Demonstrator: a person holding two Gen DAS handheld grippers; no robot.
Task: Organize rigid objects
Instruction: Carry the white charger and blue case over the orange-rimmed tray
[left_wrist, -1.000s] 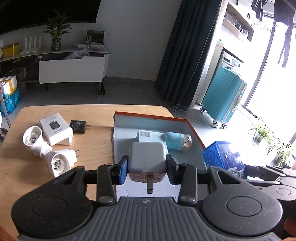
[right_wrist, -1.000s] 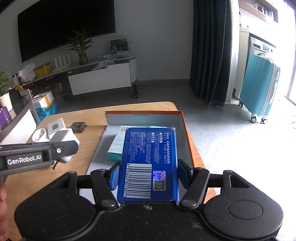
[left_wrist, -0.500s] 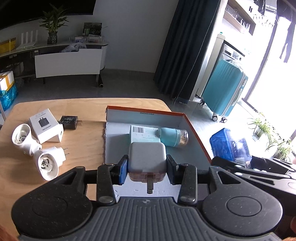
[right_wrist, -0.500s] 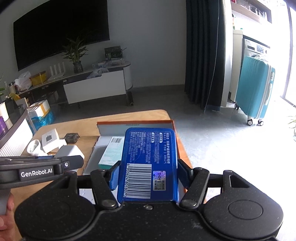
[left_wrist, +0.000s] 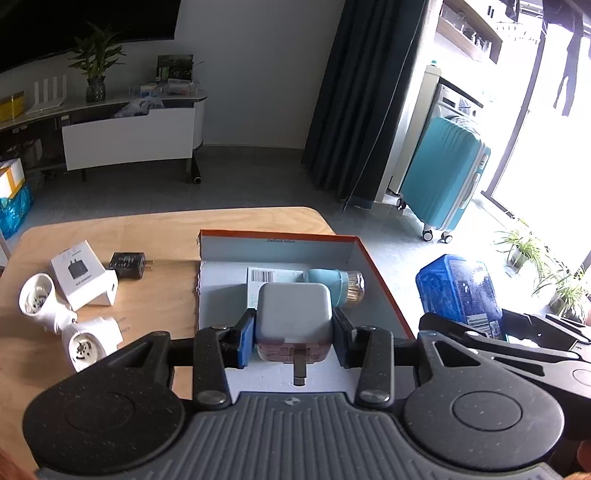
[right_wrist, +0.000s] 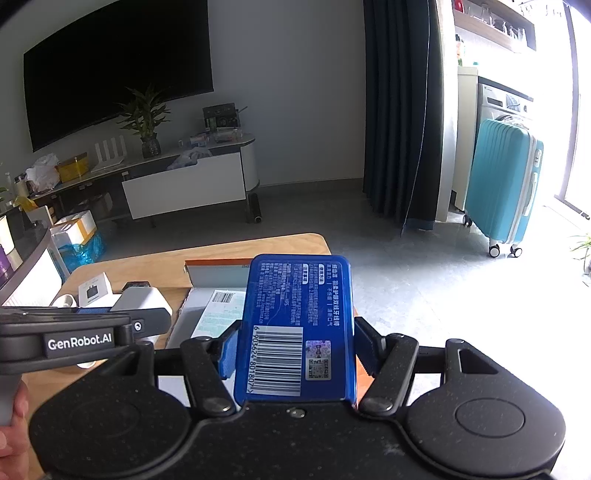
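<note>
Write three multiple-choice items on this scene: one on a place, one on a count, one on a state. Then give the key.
1. Where does the teal toothpick jar lie?
A. inside the orange-edged box
B. on the bare wooden table
C. on the floor

2. How many white round socket adapters lie at the table's left end?
A. one
B. two
C. four

3. What is the left gripper doing?
A. standing open and empty
B. shut on the white charger
C. shut on a black plug

Key:
1 A, the jar rests within the box walls, beside a barcoded carton.
2 B, two lie side by side in the left wrist view.
3 B, both fingers press the charger's sides, its prong pointing back at the camera.
</note>
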